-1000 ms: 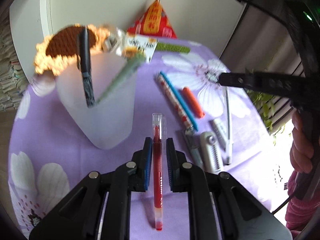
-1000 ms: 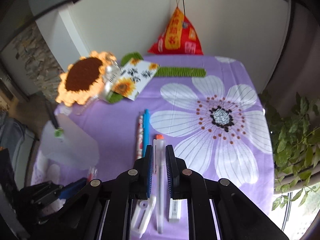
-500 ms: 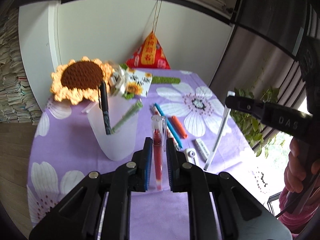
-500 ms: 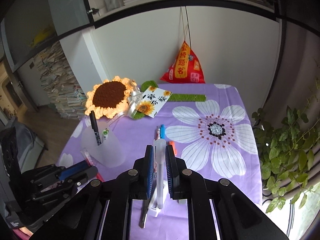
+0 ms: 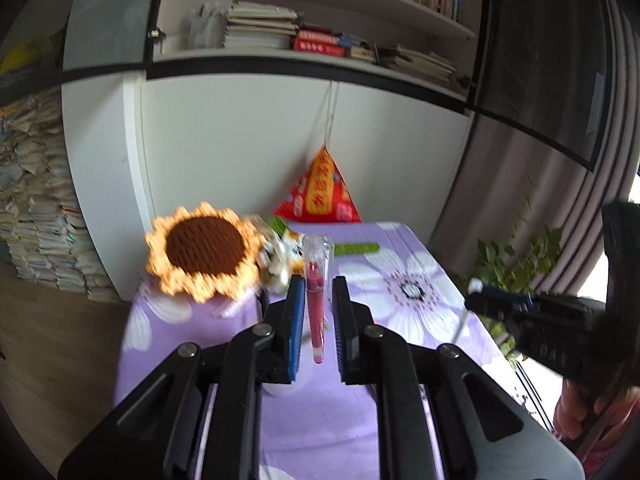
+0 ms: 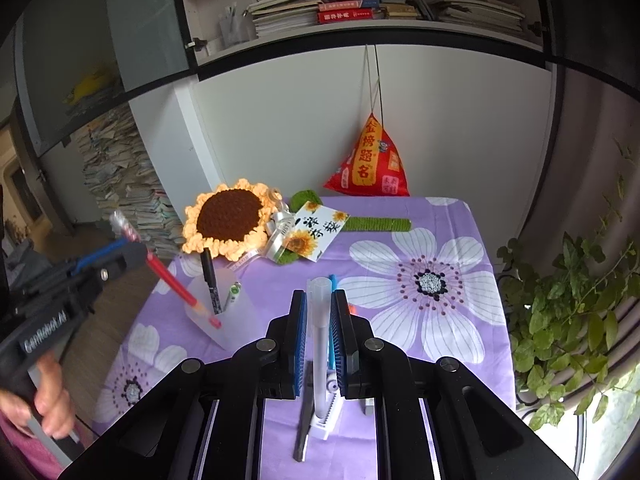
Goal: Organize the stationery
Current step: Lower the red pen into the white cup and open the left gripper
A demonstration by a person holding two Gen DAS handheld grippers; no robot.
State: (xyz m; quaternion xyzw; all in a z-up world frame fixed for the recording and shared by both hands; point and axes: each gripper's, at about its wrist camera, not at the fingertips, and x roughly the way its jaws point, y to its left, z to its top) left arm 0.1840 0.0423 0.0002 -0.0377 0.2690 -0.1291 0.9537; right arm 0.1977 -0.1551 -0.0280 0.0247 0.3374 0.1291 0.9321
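Partly hidden cup (image 6: 236, 320), left tool (image 5: 314, 312) pinching red pen (image 5: 314, 300), right tool (image 6: 319, 332) pinching white pen (image 6: 320, 360)

red pen (image 5: 314, 308) | white pen (image 6: 320, 344) | purple floral tablecloth (image 6: 440, 240) | cup (image 6: 236, 320) seemingly frosted white

Two handheld grippers, the left gripper (image 5: 314, 316) and the right gripper (image 6: 319, 332), each clamp one pen: one red pen (image 6: 176, 286), one white pen (image 6: 320, 344). One frosted pen cup (image 6: 228, 320) holds two pens, one black pen (image 6: 210, 280) and one green-capped pen (image 6: 233, 294). One crocheted sunflower (image 6: 228, 216) and one red pouch (image 6: 370, 162) sit far back.
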